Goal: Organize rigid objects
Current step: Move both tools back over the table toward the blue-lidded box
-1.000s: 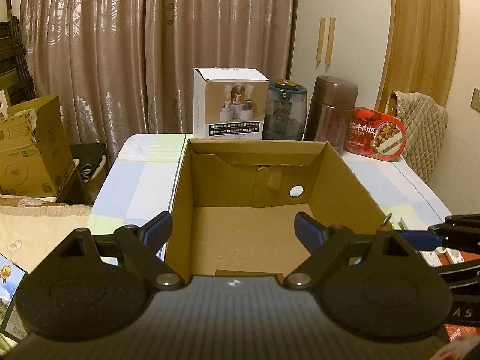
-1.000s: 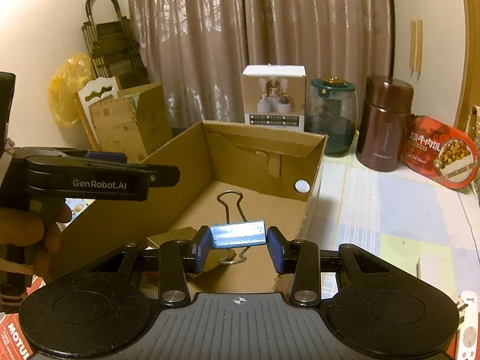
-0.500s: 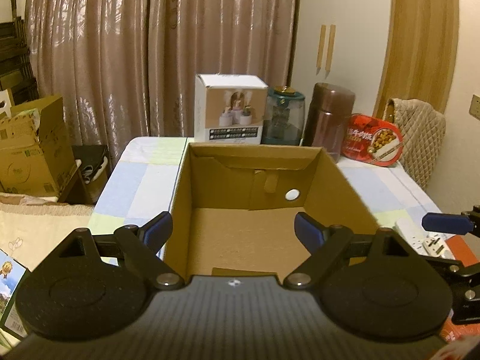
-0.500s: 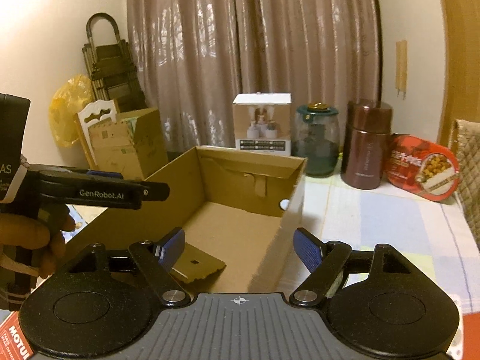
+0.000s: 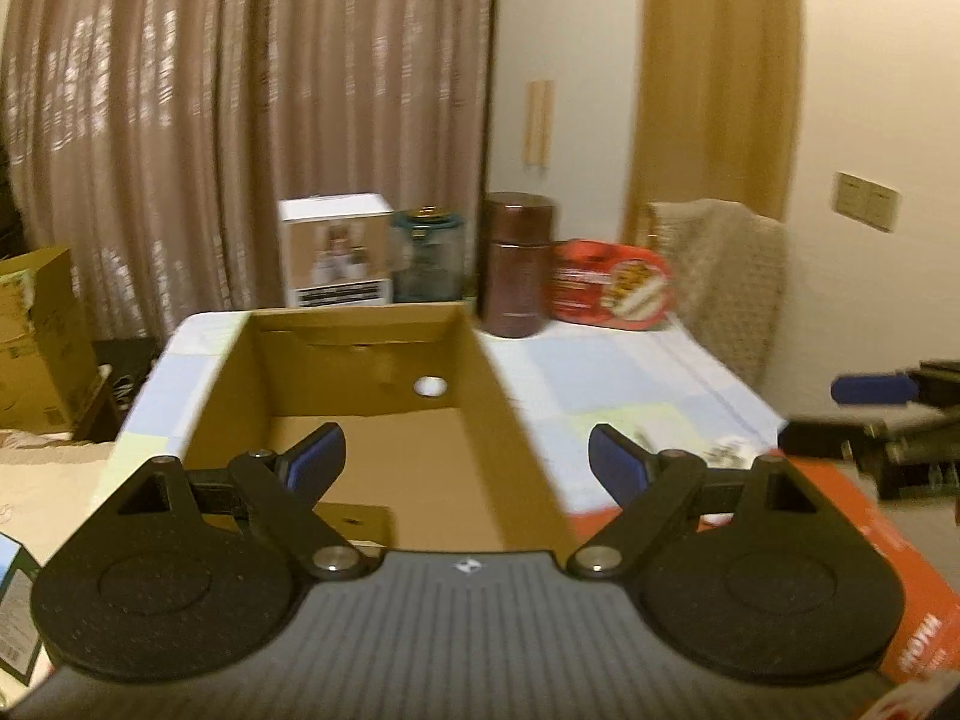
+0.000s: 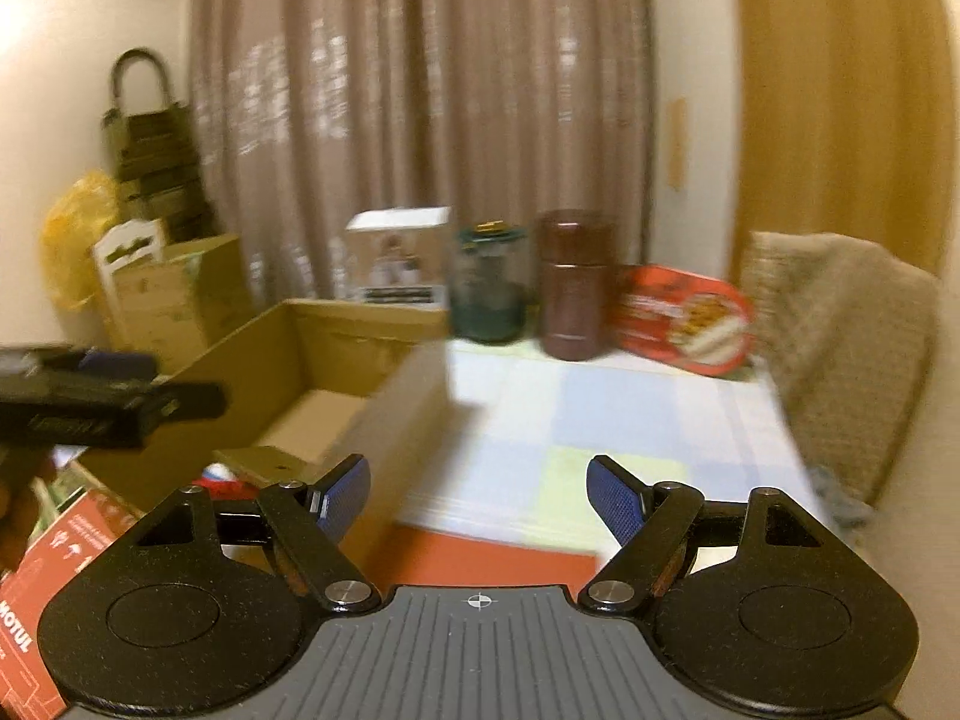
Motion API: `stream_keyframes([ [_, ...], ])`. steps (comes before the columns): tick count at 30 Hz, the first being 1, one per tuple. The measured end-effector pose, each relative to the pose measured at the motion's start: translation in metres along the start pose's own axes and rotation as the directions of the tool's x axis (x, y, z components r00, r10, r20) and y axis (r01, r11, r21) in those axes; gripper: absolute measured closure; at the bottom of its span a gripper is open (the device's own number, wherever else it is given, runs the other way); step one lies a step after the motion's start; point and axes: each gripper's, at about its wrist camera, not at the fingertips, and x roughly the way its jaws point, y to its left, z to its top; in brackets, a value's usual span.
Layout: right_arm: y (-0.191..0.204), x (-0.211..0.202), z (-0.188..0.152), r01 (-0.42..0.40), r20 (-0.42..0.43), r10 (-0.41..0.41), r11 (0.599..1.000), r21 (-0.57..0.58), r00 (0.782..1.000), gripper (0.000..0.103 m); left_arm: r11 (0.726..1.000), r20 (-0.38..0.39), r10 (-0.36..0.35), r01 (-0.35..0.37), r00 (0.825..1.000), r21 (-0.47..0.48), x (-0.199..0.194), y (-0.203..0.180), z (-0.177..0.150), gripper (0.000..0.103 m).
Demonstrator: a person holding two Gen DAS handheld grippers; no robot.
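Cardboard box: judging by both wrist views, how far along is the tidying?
Done: no item shows on the visible floor of the cardboard box. In hand: nothing; left gripper and right gripper are open, empty. Left: apparently most of the sorting, though blur hides detail.

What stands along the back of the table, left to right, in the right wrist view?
White box → green jar → brown canister → red tin → beige cushion.
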Motion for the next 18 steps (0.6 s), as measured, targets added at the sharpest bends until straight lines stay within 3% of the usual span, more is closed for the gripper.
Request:
stream_keyframes([
  [10,-0.062,-0.087,-0.047,0.148,-0.003,-0.149,0.982,0.121,0.989,0.027,0.989,-0.033,-0.145,0.145,0.989,-0.014,-0.041,-0.080,-0.038,0.018],
  [18,-0.086,-0.117,-0.094,0.205,-0.041,-0.201,0.958,0.201,0.979,0.027,0.984,-0.088,-0.177,0.177,0.980,-0.006,-0.050,-0.115,-0.074,0.020],
])
